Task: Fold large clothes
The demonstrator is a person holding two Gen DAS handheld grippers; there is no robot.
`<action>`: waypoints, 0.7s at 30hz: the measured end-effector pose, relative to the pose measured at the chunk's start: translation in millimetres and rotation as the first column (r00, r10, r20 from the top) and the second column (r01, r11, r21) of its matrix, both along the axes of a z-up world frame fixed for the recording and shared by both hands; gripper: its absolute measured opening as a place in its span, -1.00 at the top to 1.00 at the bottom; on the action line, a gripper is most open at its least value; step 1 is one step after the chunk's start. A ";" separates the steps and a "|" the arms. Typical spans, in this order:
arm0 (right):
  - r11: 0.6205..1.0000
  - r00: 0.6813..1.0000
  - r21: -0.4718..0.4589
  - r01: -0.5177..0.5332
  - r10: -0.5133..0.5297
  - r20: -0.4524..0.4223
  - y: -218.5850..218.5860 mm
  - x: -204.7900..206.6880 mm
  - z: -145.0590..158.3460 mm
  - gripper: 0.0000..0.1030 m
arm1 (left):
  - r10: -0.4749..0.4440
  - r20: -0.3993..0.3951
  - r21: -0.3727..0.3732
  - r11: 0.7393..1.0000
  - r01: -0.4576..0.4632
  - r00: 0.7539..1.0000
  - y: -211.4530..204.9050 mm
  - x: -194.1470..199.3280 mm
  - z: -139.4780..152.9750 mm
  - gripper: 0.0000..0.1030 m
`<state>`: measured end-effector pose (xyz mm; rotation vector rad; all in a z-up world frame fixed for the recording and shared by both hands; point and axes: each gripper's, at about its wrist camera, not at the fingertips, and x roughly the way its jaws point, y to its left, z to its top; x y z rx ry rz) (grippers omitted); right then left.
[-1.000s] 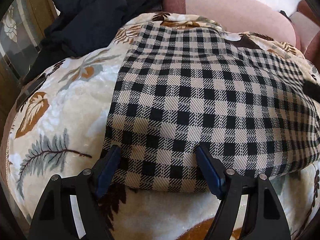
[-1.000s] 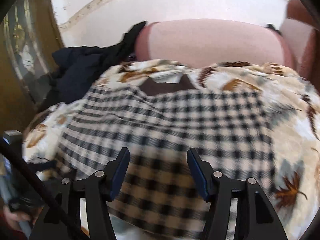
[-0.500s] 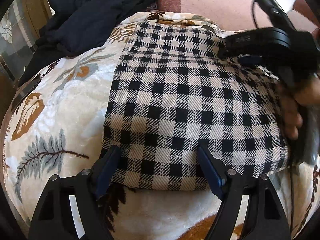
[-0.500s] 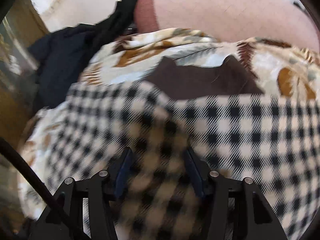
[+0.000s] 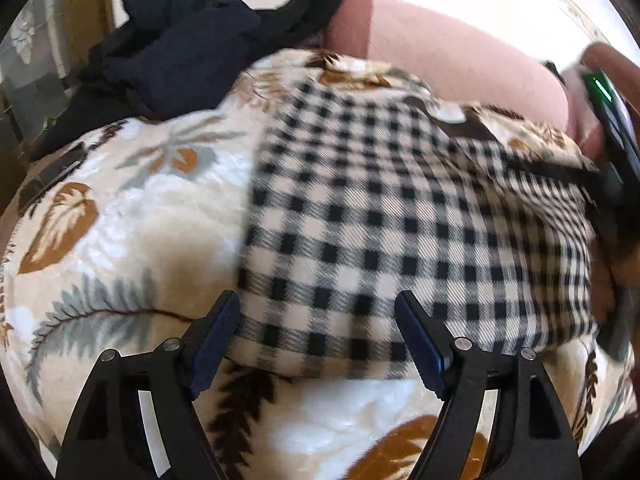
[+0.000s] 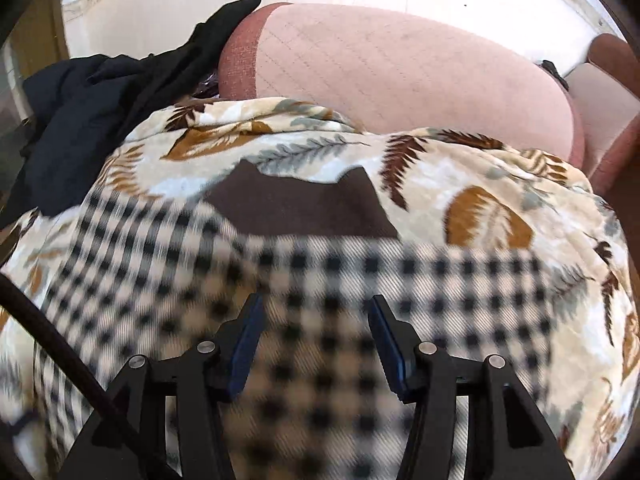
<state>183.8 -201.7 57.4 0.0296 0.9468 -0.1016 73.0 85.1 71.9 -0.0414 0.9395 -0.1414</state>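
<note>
Looking along the left gripper [image 5: 318,336], I see the checked garment [image 5: 400,220] lying partly folded on a leaf-print blanket [image 5: 120,240] that covers a pink sofa [image 5: 460,52], with a heap of dark clothes [image 5: 172,40] at the far left. A brown collar [image 6: 300,208] pokes out at its far edge in the right wrist view. I judge the cloth to be soft, thick and fairly light, woven like flannel; it should drape, hold a fold without springing back, and grip well against the plush blanket. I would take it at the near folded edge or a corner, where the layers can be pinched together.

My left gripper is spread wide, its blue pads straddling the near hem and holding nothing that I can see. My right gripper [image 6: 316,340] is also spread, hovering low over the checks; the blur hides whether it touches the cloth.
</note>
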 end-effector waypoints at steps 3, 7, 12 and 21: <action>0.999 0.999 0.005 -0.032 0.032 0.003 2.9 -35.2 -0.5 -0.12 | 0.071 0.027 0.038 0.997 -0.072 0.997 13.8 6.1 2.7 -0.53; 0.998 0.998 -0.002 -0.067 0.067 -0.015 14.5 -72.5 -15.7 -0.12 | 0.120 -0.019 0.098 0.988 -0.118 0.993 25.1 19.4 -12.5 -0.53; 0.998 0.998 -0.026 -0.062 0.061 -0.033 11.8 -107.2 -34.9 -0.12 | 0.115 -0.092 0.112 0.988 -0.105 0.989 30.1 20.4 -32.6 -0.53; 0.999 0.998 -0.032 -0.019 0.017 -0.060 -21.6 -172.5 -49.2 -0.14 | 0.098 -0.111 0.076 0.993 -0.090 0.989 39.9 11.6 -37.3 -0.53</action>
